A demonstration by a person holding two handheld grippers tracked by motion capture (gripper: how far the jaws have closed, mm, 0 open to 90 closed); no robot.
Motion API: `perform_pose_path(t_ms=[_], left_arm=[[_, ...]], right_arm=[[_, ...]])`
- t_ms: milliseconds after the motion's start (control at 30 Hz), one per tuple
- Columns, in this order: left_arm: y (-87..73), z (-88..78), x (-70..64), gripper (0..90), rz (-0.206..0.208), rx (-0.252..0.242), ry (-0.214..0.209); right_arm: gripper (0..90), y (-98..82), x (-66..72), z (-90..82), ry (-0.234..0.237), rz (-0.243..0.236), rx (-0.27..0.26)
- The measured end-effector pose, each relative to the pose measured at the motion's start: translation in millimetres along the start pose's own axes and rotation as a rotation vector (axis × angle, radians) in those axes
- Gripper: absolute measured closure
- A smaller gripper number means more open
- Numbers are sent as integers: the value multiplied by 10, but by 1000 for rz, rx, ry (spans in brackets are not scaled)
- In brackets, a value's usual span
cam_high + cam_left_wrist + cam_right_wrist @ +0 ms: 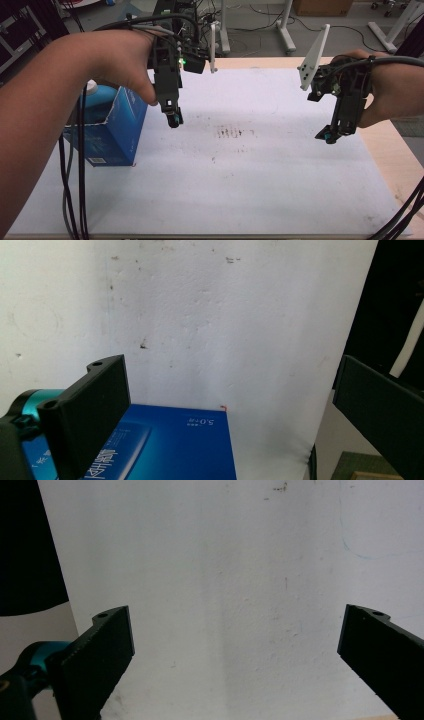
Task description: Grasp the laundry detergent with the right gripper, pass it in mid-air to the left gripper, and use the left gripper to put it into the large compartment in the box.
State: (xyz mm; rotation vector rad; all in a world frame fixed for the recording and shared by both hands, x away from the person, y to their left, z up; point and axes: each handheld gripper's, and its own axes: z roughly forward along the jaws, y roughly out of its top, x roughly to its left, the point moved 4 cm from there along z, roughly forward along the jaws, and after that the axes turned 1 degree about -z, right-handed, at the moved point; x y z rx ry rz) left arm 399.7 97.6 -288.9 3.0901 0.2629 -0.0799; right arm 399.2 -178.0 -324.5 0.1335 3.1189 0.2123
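A person's left forearm crosses the near left of the high view, closest to the camera, reaching forward over a table of pale wood covered by a large white mat smudged with dark marks near its middle. Its hand holds the left gripper above the mat, tip pointing down, just right of an opened blue carton that stands upright at the mat's left edge with a white-capped bottle inside. At the far right, the right hand holds the right gripper tilted down and to the left above the mat, a grey three-cornered plate rising from its top. Black cables hang down past the left forearm. From above, neither gripper's opening can be judged. The left gripper view makes it plain: two black jaws spread wide apart, holding nothing, with the carton's blue printed face between and below them, its long edge running toward the camera. The right gripper view likewise shows its jaws spread wide and empty over bare white mat, touching nothing
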Motion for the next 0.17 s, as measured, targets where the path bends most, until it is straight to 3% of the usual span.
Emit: perform_pose_path(t_ms=[167], left_arm=[[-36,-28,1,17,-6,-7,0]], right_arm=[[6,11,17,21,3,-2,11]])
